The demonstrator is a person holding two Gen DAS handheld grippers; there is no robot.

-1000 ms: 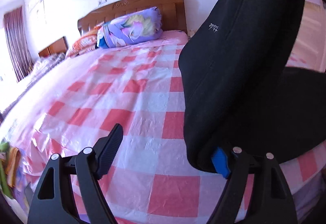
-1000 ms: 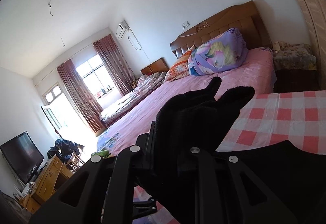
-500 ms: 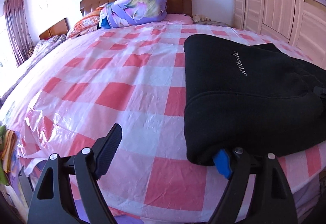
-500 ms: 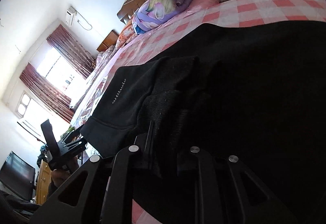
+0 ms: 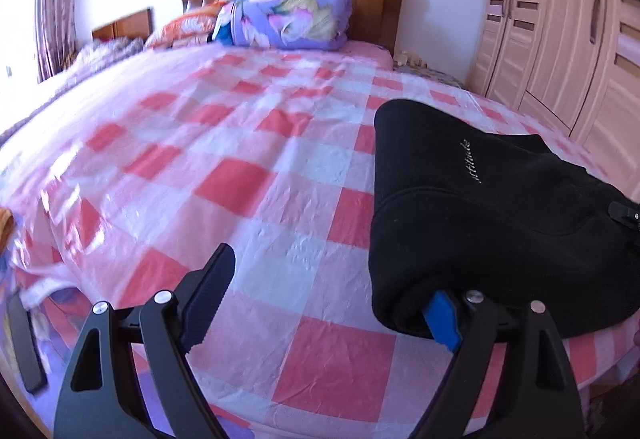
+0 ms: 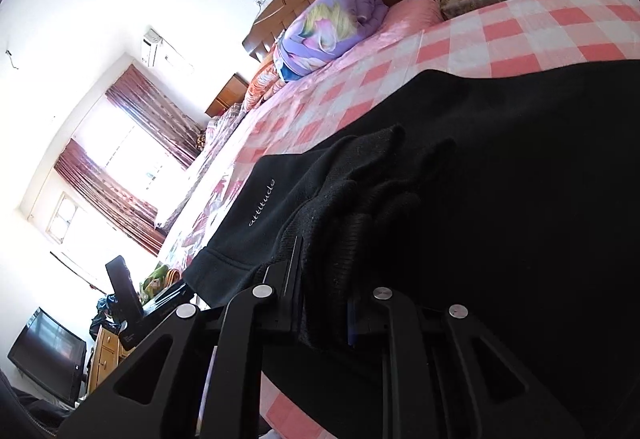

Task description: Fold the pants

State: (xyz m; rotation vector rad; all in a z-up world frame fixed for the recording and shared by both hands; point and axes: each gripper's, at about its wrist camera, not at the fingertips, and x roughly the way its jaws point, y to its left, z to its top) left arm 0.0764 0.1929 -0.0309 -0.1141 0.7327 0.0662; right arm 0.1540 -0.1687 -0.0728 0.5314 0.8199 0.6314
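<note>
1. Since the earlier frame your pants have dropped flat onto the checked bedspread.
2. Left gripper has just been widening; its right finger touches the pants' edge, bare bedspread toward 10 o'clock.
3. Right gripper pinches bunched pants fabric at 6 o'clock.

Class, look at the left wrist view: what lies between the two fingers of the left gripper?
Only checked bedsheet shows between the left gripper's fingers; the black pants drape over its right finger.
</note>
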